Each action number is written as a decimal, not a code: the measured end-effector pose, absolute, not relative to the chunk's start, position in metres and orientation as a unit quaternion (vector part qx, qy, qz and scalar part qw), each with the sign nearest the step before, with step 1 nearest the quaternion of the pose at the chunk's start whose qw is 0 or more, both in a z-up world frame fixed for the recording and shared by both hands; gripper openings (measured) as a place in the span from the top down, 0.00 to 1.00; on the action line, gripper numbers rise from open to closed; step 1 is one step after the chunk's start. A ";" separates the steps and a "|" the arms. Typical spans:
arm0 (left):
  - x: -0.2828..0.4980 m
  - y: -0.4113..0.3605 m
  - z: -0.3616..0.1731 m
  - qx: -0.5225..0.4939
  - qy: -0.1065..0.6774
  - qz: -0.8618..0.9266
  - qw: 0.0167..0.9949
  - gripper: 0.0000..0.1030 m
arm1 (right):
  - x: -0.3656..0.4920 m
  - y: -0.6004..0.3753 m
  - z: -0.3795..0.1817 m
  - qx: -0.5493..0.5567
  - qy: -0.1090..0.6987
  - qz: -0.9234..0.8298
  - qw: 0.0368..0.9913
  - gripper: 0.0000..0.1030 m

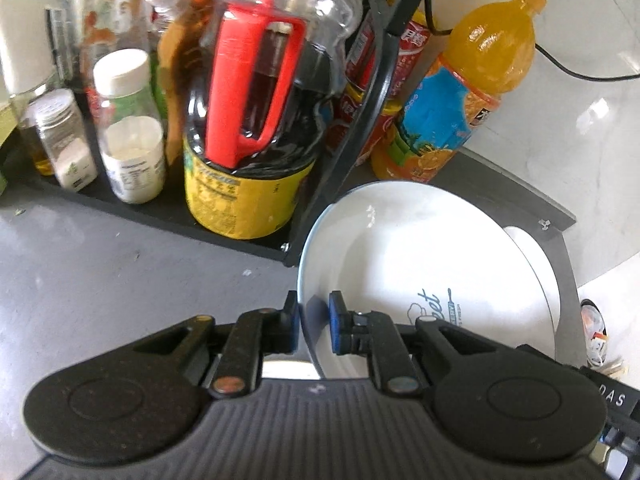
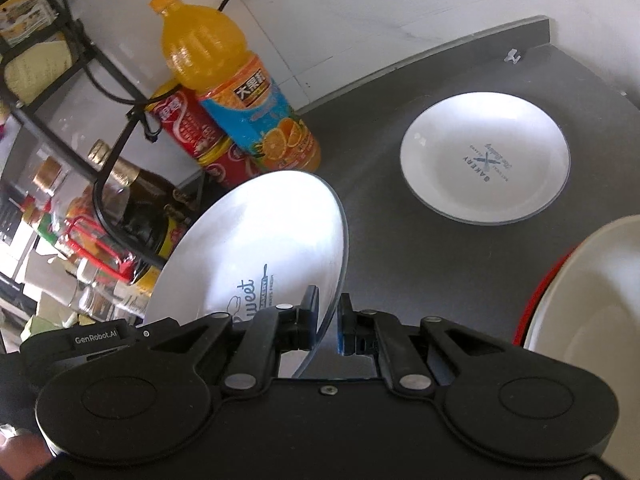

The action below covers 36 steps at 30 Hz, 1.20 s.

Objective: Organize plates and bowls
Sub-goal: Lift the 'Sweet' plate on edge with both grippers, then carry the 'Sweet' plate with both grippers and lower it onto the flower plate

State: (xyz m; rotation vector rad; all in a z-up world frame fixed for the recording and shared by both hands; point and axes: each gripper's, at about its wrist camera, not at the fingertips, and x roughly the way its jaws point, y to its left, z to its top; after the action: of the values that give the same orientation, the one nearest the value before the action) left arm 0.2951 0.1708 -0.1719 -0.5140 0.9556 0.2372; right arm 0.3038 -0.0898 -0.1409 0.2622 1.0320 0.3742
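Looking through the left wrist camera, the left gripper (image 1: 314, 326) pinches the near left rim of a white plate (image 1: 420, 256). Its two blue pads (image 1: 335, 324) are almost closed, with only the thin rim between them. The white plate is tilted and spreads out to the far right of the gripper, above the dark counter (image 1: 100, 264). It has blue writing near its right side. A bit of a second white dish (image 1: 528, 244) peeks out from behind it on the right. Far off stands a black rack (image 1: 160, 216) full of bottles. I count one big dark bottle with a red handle (image 1: 252, 92) and one orange juice bottle (image 1: 472, 80). The others are too crowded to count.

From the right wrist camera, the right gripper (image 2: 329, 322) pinches the near right rim of the same white plate (image 2: 260, 240). Its jaws are nearly closed on the rim. The plate leans up and away to the left of the gripper. I count three dishes here: the held plate, one white plate with blue writing (image 2: 486, 164) lying flat on the counter far to the right, and one white bowl with a red edge (image 2: 592, 292) near the right side. One orange juice bottle (image 2: 236, 88) stands far left, touching two stacked red cans (image 2: 188, 124).
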 end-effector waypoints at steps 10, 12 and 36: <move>0.255 0.174 -0.169 -0.247 0.447 0.141 0.848 0.88 | 0.274 -0.086 -0.142 0.111 0.492 0.209 0.838 0.91; 0.246 0.175 -0.170 -0.248 0.447 0.148 0.847 0.88 | 0.268 -0.084 -0.143 0.105 0.494 0.216 0.835 0.91; 0.166 0.164 -0.205 -0.265 0.470 0.190 0.820 0.88 | 0.212 -0.090 -0.164 0.045 0.526 0.236 0.816 0.91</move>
State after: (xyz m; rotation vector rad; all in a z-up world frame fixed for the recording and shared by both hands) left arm 0.1660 0.1640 -0.2052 -0.5639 1.0004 0.4048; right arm 0.2118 -0.0896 -0.1642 0.0952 1.1229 0.5033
